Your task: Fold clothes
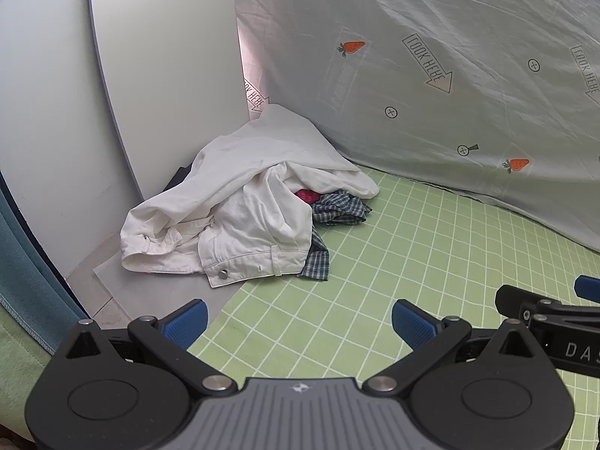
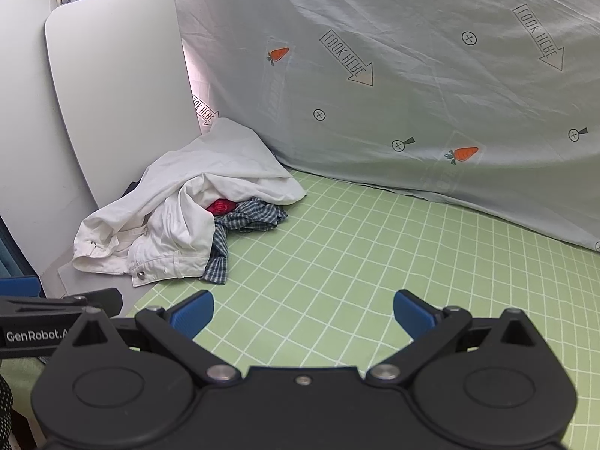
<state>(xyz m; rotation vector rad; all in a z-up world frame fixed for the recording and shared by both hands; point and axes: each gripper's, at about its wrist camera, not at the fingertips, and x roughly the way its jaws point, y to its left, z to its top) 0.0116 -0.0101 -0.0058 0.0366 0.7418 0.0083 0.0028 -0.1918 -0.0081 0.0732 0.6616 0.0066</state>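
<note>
We note that the left wrist view shows the right gripper point(image 1: 562, 303) at its right edge; the right wrist view shows the left gripper point(image 2: 56, 300) at its left edge. On both, the blue fingers point(image 2: 191, 313) stand wide apart, holding nothing. The clothes pile point(image 2: 180, 217), white garments over a checked shirt point(image 1: 337, 210) and something red point(image 2: 221, 207), lies ahead and left of both, well apart. Green gridded sheet point(image 2: 356, 247); a carrot-print cloth point(image 2: 412, 93) hangs behind; a grey board point(image 1: 165, 75) leans at left.
</note>
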